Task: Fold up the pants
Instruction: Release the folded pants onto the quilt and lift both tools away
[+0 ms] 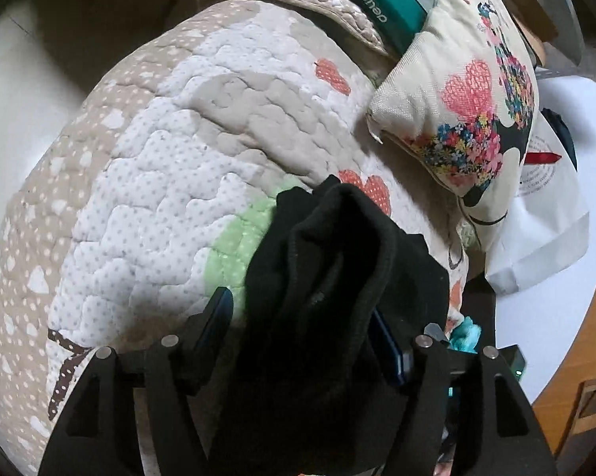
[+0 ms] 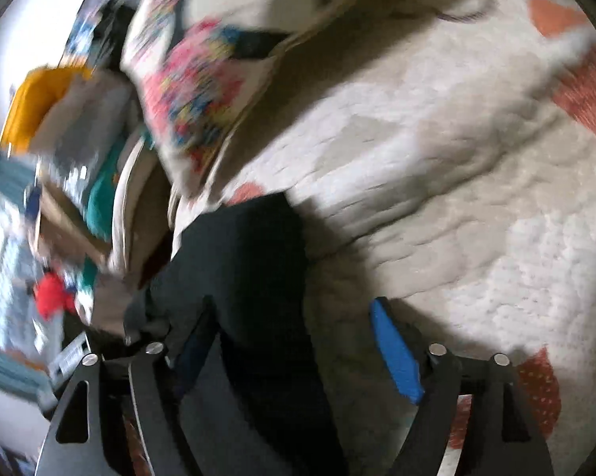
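Observation:
The black pants (image 1: 337,277) are bunched between the fingers of my left gripper (image 1: 302,317), which holds them up over a quilted bedspread (image 1: 159,150). The jaws stand fairly wide, packed with cloth. In the blurred right wrist view the black pants (image 2: 250,261) lie across the left finger of my right gripper (image 2: 294,333). Its blue-padded right finger (image 2: 395,349) stands well apart from the left one, so this gripper is open. Cloth hides most of the left finger.
A floral cushion (image 1: 468,99) lies on the bedspread to the right, also in the right wrist view (image 2: 195,91). A teal box (image 1: 381,0) sits behind it. A white bag (image 1: 544,230) and clutter lie off the bed edge.

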`<state>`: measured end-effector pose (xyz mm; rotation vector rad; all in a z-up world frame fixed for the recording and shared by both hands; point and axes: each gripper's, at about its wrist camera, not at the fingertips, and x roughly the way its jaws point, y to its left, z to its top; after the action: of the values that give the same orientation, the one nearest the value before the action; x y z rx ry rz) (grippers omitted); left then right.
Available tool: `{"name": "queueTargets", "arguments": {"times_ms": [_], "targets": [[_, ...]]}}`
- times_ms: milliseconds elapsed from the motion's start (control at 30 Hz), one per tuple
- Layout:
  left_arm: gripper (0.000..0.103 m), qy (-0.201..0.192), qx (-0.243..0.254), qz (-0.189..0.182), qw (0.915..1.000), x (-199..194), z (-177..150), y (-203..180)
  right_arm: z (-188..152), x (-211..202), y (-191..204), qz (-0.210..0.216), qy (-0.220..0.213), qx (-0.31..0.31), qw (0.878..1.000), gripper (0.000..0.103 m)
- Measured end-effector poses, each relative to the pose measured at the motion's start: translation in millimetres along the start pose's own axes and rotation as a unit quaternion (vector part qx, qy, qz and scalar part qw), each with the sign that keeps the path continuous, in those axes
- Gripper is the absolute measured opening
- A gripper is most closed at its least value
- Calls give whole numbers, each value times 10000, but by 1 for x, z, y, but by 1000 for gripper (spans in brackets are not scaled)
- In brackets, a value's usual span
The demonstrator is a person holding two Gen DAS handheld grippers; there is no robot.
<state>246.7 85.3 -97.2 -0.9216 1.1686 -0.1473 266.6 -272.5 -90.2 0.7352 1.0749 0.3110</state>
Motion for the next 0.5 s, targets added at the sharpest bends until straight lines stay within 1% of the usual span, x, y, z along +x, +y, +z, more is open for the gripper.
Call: {"name": "queueTargets", "arguments": {"times_ms": [67,133,200,300,400,433,500], "targets": [[68,-23,1,114,9999,-2,-1,-4,3,-2,-9,165,15,186,9997,84],[68,-93,84,330,9994,-6,-7,-11,3,-5,-6,94,-38,110,9999,84],[69,-215,301,625,9974,-15,-14,-21,2,-10,1,45,-93,-19,9999,84],[69,-446,768,1047,9905,-37,-30,-36,1,-25,11,111,-199,-82,9997,85],[69,-712,1232,1419,9796,-62,-56,-51,1,-47,21,75,-365,-204,9991,85],[69,-786,1350,1495,9763,-72,-69,-55,0,-58,25,46,-451,-261,9986,85],[69,-884,1456,1490,9741,-89,-89,-58,-3,-75,30,-7,-573,-333,9978,85]]}}
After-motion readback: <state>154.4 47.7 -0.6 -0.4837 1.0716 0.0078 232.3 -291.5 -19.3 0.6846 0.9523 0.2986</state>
